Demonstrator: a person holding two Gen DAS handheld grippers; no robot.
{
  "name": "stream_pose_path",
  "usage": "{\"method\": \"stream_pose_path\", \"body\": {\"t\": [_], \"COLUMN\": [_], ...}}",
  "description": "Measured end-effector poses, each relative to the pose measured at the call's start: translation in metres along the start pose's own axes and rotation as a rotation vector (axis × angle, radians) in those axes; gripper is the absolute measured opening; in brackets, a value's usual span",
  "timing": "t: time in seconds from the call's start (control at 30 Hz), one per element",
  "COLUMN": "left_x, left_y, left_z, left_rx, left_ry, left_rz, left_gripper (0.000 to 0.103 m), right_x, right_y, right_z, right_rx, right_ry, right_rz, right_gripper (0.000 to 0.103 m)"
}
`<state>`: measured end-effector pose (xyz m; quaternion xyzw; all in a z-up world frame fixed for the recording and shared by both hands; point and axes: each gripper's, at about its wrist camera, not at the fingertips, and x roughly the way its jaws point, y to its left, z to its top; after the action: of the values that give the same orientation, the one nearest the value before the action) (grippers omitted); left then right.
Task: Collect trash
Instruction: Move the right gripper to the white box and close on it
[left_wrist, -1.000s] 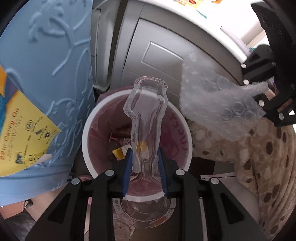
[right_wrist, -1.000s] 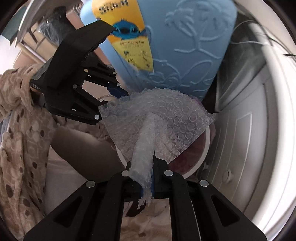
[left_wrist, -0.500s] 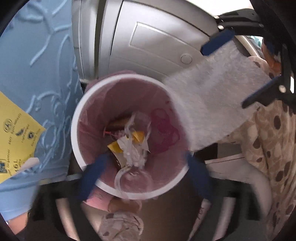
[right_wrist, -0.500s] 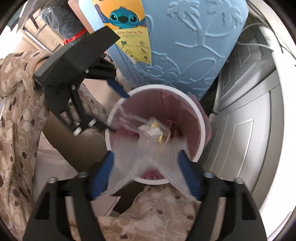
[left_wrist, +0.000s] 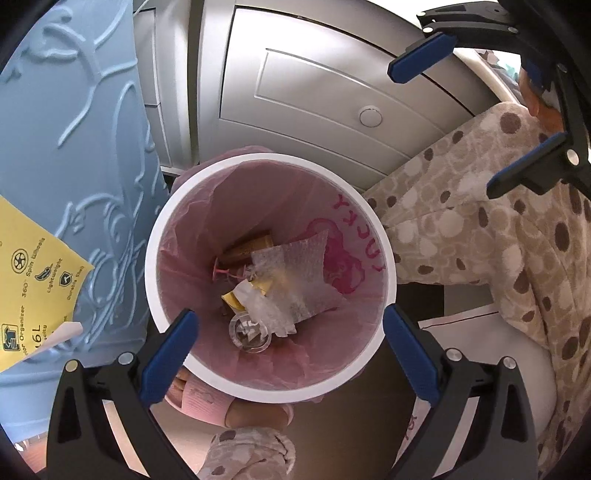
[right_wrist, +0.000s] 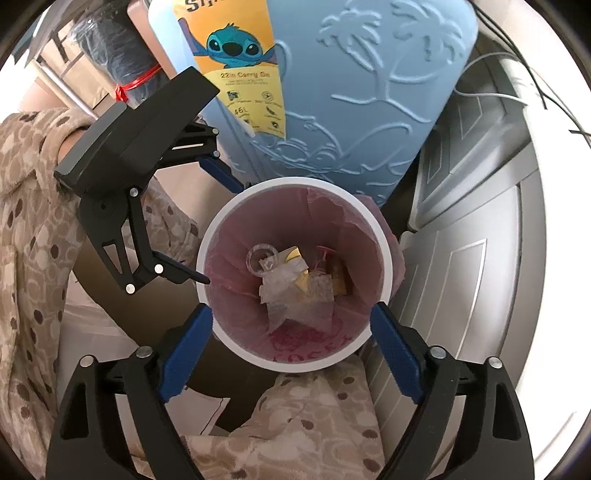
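A tight corner here, grey cabinet doors (left_wrist: 314, 85) at the back and a tall blue suitcase (left_wrist: 74, 147) crowding one side, and wedged between them sits the white bin (left_wrist: 384, 236) with its pink liner. Both claws hover right over the mouth. The left claw (left_wrist: 288, 332) is spread as wide as it goes, nothing between its blue pads; the right claw (right_wrist: 291, 350) has just been opening too, and it's empty as well. The trash is down in the bin: the sheet of bubble wrap (left_wrist: 306, 273) lies across the heap, with the clear plastic blister pack (left_wrist: 249, 332) beside it and yellow scraps underneath. So this drop looks finished! The risk now, I'd say, is on the way out: the bin is light and hemmed in, and a claw finger clipping that rim could tip it or drag the liner loose. The person's spotted fleece sleeve (right_wrist: 29, 206) hangs close, the suitcase leaves little room, and a slippered foot (left_wrist: 207, 402) is planted right at the bin's base.
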<state>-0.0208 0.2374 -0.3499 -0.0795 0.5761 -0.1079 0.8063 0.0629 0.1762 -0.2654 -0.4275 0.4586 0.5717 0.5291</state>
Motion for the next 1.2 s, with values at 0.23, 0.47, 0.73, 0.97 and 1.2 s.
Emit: {"method": "stream_pose_path", "body": {"t": [0.23, 0.47, 0.73, 0.97, 1.2], "left_x": [-0.001, -0.025, -0.084, -0.137, -0.157], "left_y": [0.0, -0.012, -0.053, -0.082, -0.106], "left_z": [0.001, 0.003, 0.014, 0.023, 0.017], "left_rx": [-0.014, -0.041, -0.067, -0.222, -0.302], "left_ry": [0.01, -0.015, -0.108, -0.255, -0.341], "left_rz": [0.021, 0.066, 0.191, 0.163, 0.182], "left_gripper": [0.098, 0.098, 0.098, 0.098, 0.098], "right_x": [0.001, -0.024, -0.091, -0.145, -0.164], "right_y": [0.001, 0.01, 0.03, 0.026, -0.022], "right_z": [0.001, -0.002, -0.017, -0.053, -0.104], "right_rx": [0.004, 0.012, 0.082, 0.197, 0.587], "right_ry": [0.0, -0.055, -0.217, -0.333, -0.35], "right_rz": [-0.05, -0.064, -0.084, -0.169, -0.354], "right_gripper": [0.093, 0.093, 0.096, 0.096, 0.096]}}
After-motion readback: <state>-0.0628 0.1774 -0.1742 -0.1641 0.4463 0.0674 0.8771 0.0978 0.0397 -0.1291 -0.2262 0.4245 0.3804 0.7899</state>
